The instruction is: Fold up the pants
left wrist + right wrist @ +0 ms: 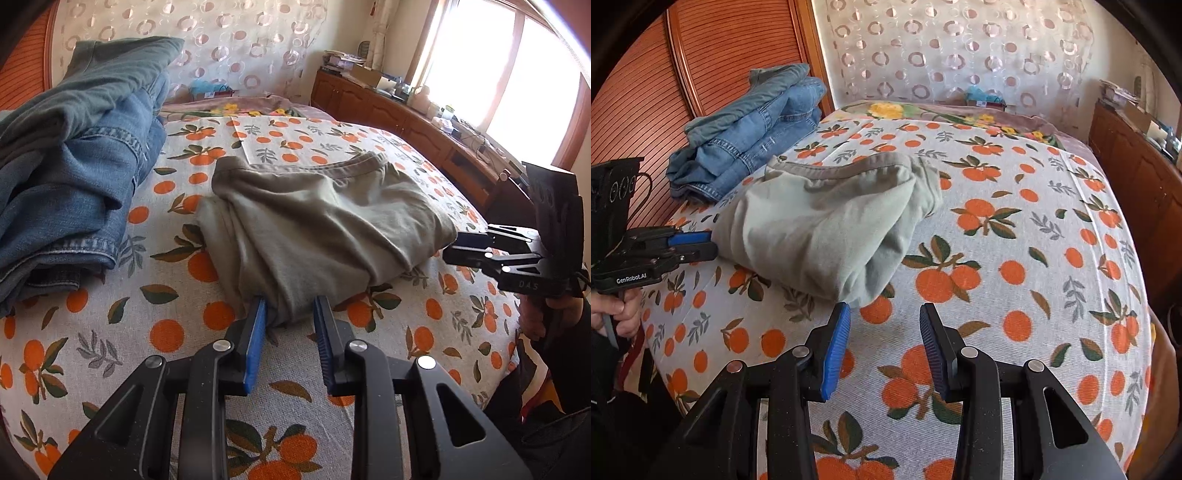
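Note:
Khaki pants [325, 221] lie folded in a thick bundle on the orange-print bedspread [155, 295]. My left gripper [290, 301] is at the bundle's near edge, and a bunch of the cloth is pinched between its blue pads. In the right wrist view the left gripper [714, 244] clamps the left edge of the pants [820, 221]. My right gripper [884, 310] stands open just short of the bundle's near corner, with nothing between its fingers. From the left wrist view the right gripper [453, 246] sits beside the bundle's right edge.
A pile of folded blue jeans [74, 184] [750, 140] lies at the back left by the wooden headboard [646, 92]. A flat orange-print cloth [280, 144] lies behind the pants. A wooden sideboard [406, 122] runs along the bed's right side under the window.

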`<act>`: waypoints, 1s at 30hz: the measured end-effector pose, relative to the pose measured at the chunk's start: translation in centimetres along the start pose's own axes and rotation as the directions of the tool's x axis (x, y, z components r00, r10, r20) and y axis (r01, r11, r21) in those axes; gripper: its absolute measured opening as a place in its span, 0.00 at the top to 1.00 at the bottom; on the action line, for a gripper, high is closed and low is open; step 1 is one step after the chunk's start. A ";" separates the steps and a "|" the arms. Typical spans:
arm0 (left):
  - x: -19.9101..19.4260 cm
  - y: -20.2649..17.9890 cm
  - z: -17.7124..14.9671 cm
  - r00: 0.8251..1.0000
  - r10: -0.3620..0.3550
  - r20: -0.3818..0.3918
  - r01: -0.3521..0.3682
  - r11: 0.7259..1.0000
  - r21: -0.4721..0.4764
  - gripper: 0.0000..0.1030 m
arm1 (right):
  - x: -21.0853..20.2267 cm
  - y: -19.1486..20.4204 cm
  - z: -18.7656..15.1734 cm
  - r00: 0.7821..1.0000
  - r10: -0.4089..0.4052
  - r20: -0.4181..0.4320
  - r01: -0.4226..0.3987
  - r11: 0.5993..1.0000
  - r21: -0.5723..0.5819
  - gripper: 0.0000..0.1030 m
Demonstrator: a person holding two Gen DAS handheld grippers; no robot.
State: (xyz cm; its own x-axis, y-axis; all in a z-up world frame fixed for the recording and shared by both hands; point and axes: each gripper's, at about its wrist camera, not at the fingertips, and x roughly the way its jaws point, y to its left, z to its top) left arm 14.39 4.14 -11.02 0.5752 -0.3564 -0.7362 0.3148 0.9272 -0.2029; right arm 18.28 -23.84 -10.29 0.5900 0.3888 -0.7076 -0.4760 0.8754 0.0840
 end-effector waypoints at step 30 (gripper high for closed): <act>-6.1 0.3 -3.8 0.996 0.017 0.087 -0.016 1.000 -0.013 0.97 | -4.5 2.1 -3.6 0.993 0.074 0.092 -0.076 0.997 0.013 0.96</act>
State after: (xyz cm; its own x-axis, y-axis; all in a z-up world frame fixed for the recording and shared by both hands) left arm 8.11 6.99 -9.02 0.6439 -0.3492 -0.6807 0.2954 0.9342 -0.1998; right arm 12.21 -24.78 -9.44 0.6102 0.4776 -0.6321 -0.5108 0.8471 0.1469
